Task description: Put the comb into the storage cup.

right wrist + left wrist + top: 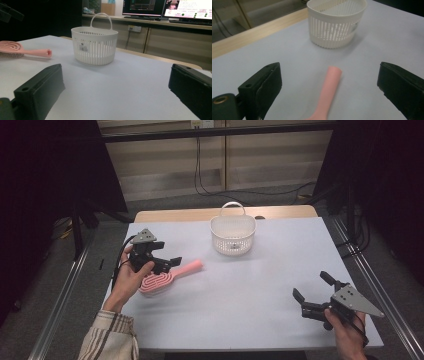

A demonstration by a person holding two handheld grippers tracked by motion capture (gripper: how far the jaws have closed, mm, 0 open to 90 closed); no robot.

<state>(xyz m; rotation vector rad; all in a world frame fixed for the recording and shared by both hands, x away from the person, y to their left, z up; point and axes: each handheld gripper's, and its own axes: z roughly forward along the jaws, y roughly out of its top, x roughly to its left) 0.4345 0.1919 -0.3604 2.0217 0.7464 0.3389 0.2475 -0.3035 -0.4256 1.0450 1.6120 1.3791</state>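
Jaws spread wide and empty, the left gripper hovers over the pink hairbrush lying left of the white slotted basket, best gripped squarely across its handle, while the right gripper, likewise wide, waits near right.

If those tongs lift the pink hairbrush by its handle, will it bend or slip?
The pink hairbrush looks like rigid plastic, so it probably stays stiff. Its smooth round handle might twist in the grip. The wider open-loop head could droop it headfirst.
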